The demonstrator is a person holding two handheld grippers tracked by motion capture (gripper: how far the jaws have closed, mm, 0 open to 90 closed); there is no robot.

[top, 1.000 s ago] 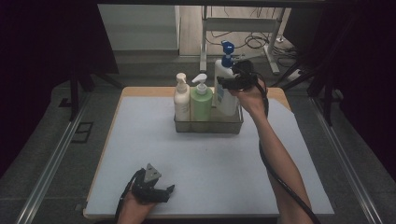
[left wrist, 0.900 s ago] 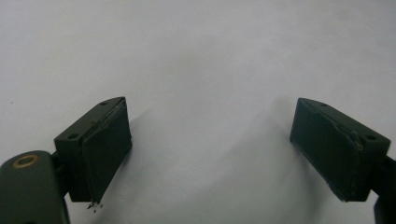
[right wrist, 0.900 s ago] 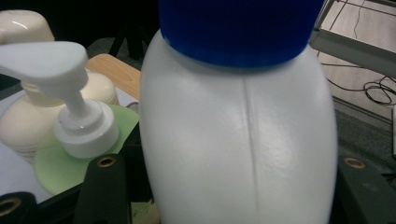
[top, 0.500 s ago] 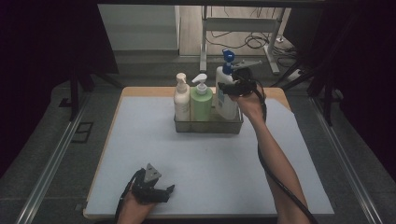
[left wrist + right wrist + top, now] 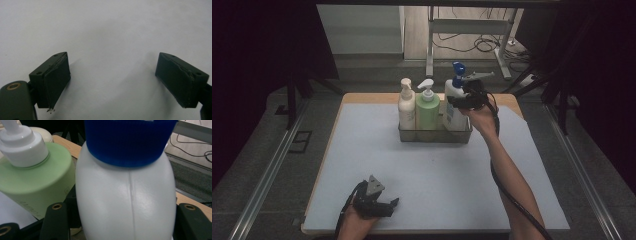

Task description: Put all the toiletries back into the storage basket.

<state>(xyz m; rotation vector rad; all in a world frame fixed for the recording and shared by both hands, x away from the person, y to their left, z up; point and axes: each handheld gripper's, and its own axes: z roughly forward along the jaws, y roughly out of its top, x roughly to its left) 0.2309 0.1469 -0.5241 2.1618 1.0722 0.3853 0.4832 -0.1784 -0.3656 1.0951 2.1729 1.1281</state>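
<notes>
Pale counter (image 5: 362,150), dim surroundings. Right gripper (image 5: 462,102) clamps the blue-capped white bottle (image 5: 453,107) standing in the tray (image 5: 434,136); lift it vertically, clearing the green bottle (image 5: 427,111). Left gripper (image 5: 384,206) idle, spread wide, empty.
</notes>
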